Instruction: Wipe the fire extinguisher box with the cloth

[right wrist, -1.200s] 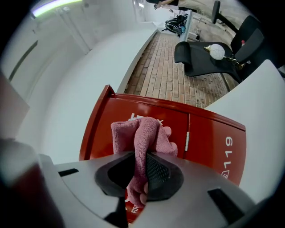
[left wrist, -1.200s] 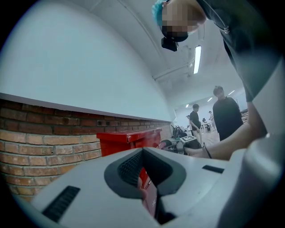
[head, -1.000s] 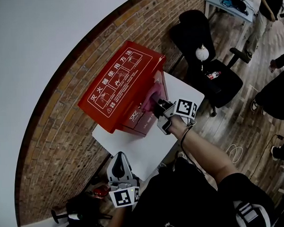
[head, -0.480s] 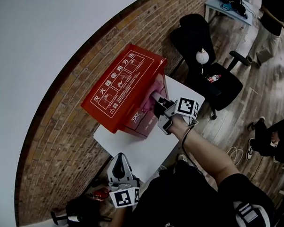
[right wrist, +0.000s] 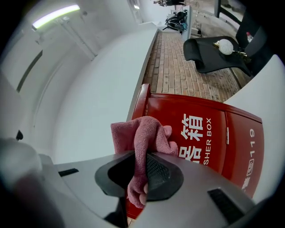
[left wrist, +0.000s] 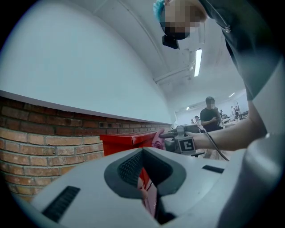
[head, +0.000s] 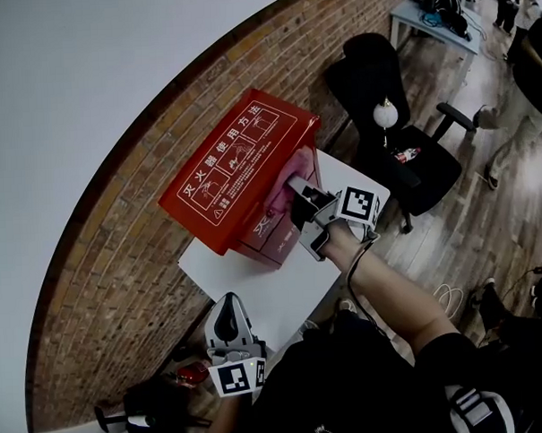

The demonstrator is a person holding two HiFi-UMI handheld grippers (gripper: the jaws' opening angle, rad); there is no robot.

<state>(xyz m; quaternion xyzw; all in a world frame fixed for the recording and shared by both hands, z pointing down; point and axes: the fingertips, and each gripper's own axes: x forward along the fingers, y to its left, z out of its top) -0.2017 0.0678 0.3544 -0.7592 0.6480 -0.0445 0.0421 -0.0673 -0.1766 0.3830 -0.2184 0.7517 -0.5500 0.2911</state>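
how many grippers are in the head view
2. The right gripper is shut on the pink cloth against the front of the red fire extinguisher box. The left gripper is low by the white table's near edge, jaws together, empty.

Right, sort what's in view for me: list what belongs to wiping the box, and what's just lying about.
For the job: fire extinguisher box; cloth, clamped in the right gripper.

Just about: black chair, white ball on it, white table under the box, left gripper hanging idle.
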